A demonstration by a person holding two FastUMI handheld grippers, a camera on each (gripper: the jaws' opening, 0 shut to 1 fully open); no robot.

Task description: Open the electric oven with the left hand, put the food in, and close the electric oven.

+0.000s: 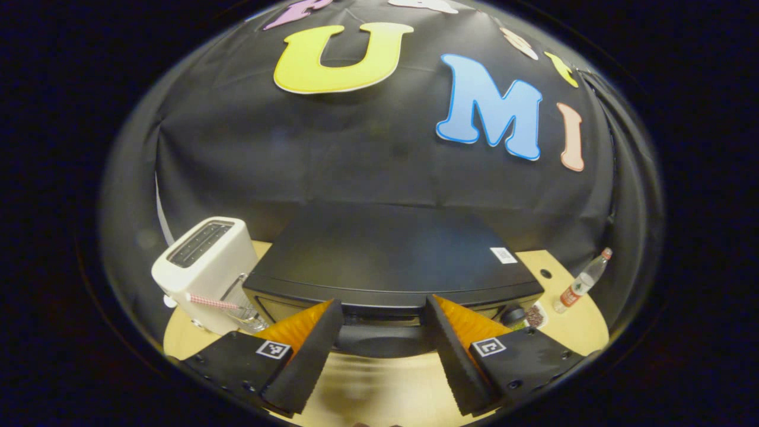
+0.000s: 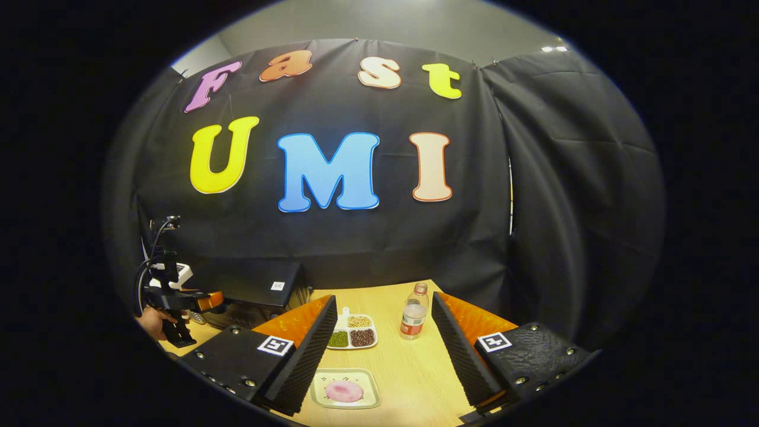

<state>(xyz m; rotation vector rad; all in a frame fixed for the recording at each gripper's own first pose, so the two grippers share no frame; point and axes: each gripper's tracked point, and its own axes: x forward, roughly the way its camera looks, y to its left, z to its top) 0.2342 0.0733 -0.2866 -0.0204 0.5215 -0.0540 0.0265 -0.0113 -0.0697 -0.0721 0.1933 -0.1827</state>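
Observation:
The black electric oven (image 1: 385, 261) stands on the wooden table, right in front of my left gripper (image 1: 384, 317). Its fingers are open and spread to either side of the dark handle (image 1: 379, 339) on the oven's front, which lies between them. In the right gripper view the oven (image 2: 255, 290) sits at the far left, with the left gripper (image 2: 201, 301) and a hand (image 2: 151, 323) before it. My right gripper (image 2: 382, 323) hangs open above the table, holding nothing. Below it lies a small square plate (image 2: 345, 389) with a pink piece of food (image 2: 344, 391).
A white toaster (image 1: 204, 264) stands left of the oven, with a glass holding a checked straw (image 1: 240, 305) beside it. A water bottle (image 2: 413, 319) and a divided dish of beans (image 2: 353, 332) stand mid-table. Black cloth walls close in the back and right.

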